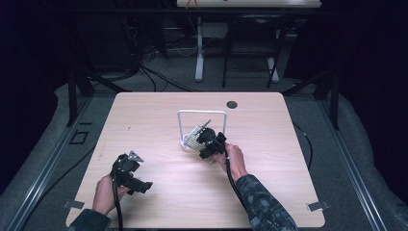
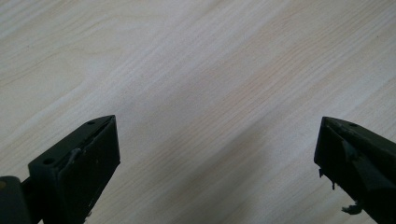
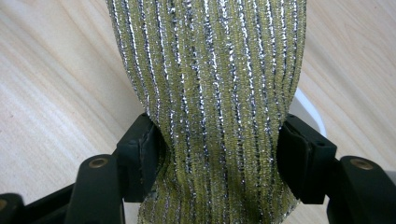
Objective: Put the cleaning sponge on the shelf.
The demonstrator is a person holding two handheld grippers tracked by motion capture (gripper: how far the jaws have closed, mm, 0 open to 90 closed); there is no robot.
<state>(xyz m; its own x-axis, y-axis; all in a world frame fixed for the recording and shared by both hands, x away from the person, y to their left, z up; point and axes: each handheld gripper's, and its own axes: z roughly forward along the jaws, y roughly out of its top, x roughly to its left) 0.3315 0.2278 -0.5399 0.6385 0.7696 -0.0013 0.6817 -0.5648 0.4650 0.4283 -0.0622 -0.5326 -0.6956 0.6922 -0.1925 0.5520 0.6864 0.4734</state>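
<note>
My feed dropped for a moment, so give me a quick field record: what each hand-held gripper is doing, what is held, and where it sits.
right hand-held gripper: jaws pinch the cloth from both sides
cloth: yellow-green, silver stripes, narrowed at the pads
rack: white wire frame, table centre, beside the cloth
left hand-held gripper: open, nothing between the jaws, over bare wood
table: light wood

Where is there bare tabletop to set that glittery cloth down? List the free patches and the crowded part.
Free: the table on its left side, between the left tongs and the far edge; the right side beyond the right tongs; and the near strip between the two forearms. Crowded: the middle, where the white wire rack stands and the striped cloth is clamped.
</note>
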